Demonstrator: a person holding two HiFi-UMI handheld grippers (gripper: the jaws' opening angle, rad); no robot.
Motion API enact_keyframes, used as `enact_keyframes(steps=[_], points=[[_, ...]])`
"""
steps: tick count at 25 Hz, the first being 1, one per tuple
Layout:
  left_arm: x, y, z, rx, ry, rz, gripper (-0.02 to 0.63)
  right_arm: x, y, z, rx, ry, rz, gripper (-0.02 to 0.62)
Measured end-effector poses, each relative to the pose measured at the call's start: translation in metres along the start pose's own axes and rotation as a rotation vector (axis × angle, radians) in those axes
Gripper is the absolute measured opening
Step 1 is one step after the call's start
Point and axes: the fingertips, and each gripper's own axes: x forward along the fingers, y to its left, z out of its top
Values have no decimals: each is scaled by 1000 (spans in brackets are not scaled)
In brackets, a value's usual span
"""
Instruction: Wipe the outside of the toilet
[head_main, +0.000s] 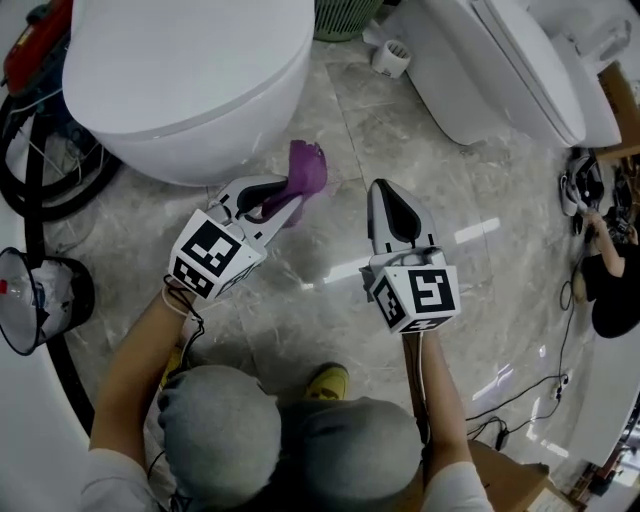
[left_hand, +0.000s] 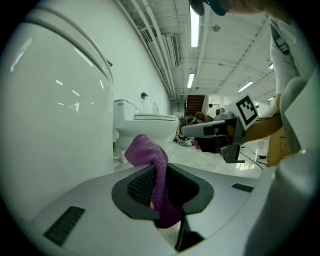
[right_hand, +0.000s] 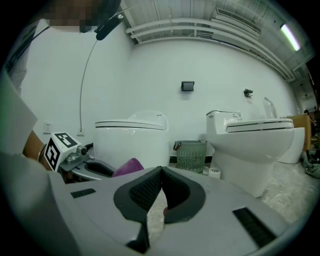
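A white toilet (head_main: 190, 75) stands at the upper left of the head view; its curved side fills the left of the left gripper view (left_hand: 55, 100). My left gripper (head_main: 290, 200) is shut on a purple cloth (head_main: 308, 168), which sticks out past the jaws just beside the bowl's lower edge. The cloth (left_hand: 152, 165) hangs pinched between the pads in the left gripper view. My right gripper (head_main: 385, 195) is to the right over the floor, shut with nothing in it. In the right gripper view the toilet (right_hand: 132, 137) and the cloth (right_hand: 127, 167) show ahead.
A second white toilet (head_main: 520, 70) stands at the upper right, with a green basket (right_hand: 191, 156) and a paper roll (head_main: 392, 57) between the two. Black hoses and a red device (head_main: 35, 45) lie at the left. Cables run along the marble floor (head_main: 330, 290) at right.
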Motion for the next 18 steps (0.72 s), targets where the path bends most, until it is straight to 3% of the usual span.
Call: enact_keyframes(steps=[9, 15, 18], points=[[-44, 15, 41, 16, -76, 39, 86, 10, 11, 14, 11, -7, 7, 8], [-61, 10, 81, 137, -164, 26, 86, 10, 5, 35, 33, -27, -1, 8], [-72, 12, 99, 82, -198, 51, 86, 10, 0, 47, 50, -36, -6, 8]])
